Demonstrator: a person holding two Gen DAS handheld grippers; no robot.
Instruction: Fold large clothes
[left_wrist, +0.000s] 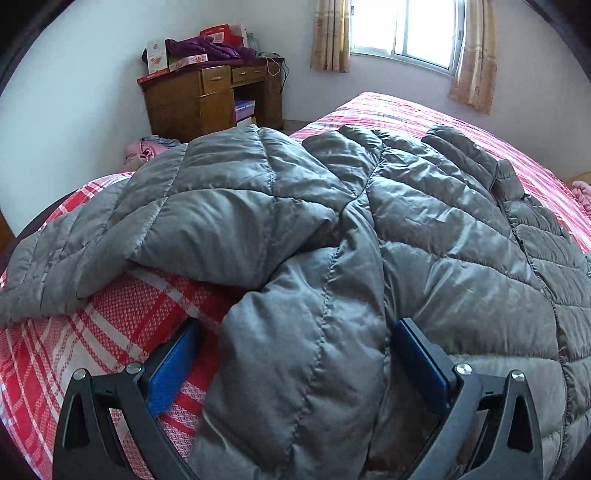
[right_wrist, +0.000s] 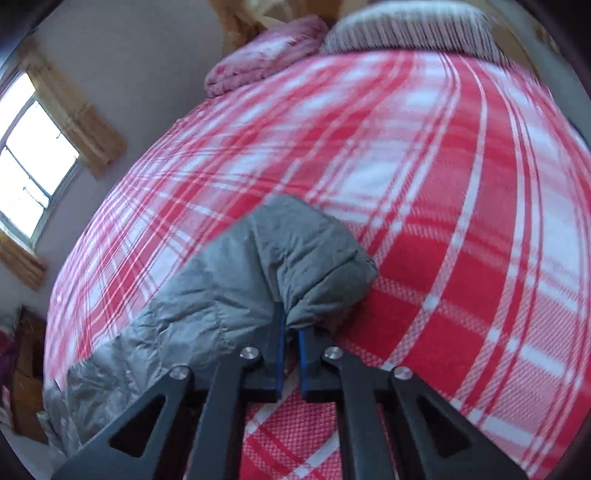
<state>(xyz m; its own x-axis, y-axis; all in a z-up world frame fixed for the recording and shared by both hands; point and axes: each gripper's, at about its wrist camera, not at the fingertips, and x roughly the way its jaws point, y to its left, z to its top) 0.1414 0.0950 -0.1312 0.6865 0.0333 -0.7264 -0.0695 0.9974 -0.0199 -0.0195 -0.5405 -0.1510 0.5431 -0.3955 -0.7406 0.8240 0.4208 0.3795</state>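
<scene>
A grey quilted down jacket (left_wrist: 332, 206) lies spread on a bed with a red and white plaid cover (left_wrist: 122, 310). In the left wrist view a sleeve or edge of the jacket runs toward the camera between the two blue pads of my left gripper (left_wrist: 295, 332). Its jaws stand wide apart and do not press the cloth. In the right wrist view my right gripper (right_wrist: 291, 325) is shut on the end of a grey jacket sleeve (right_wrist: 295, 251), which bunches up just past the blue pads above the plaid bed cover (right_wrist: 424, 184).
A wooden desk (left_wrist: 210, 99) piled with boxes and purple cloth stands against the far wall. A curtained window (left_wrist: 402, 29) is beside it. Pink bedding (right_wrist: 258, 62) and a striped pillow (right_wrist: 410, 29) lie at the head of the bed.
</scene>
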